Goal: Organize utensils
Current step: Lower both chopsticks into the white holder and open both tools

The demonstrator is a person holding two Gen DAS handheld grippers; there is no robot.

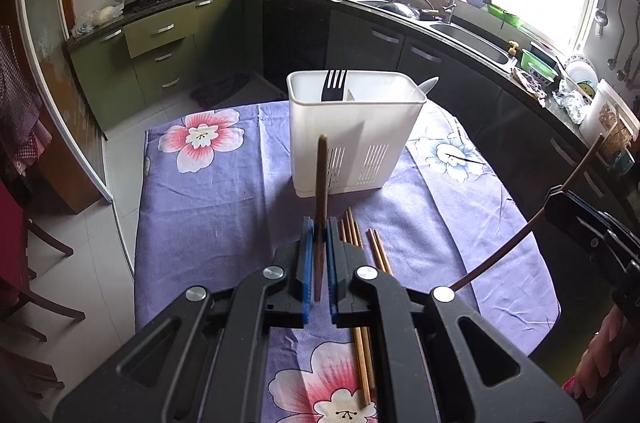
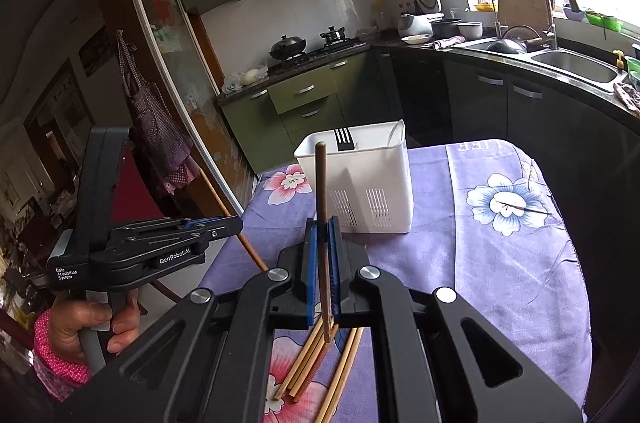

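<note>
chopstick (image 1: 321, 183) clamped in left gripper (image 1: 319, 227), upright

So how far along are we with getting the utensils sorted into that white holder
Partly there. Done: a black fork and a pale utensil already stand in the white holder. In hand: the left hand-held gripper and the right hand-held gripper are each shut on one dark chopstick, neither yet in the holder. Left: several loose chopsticks lie on the floral cloth.
</note>
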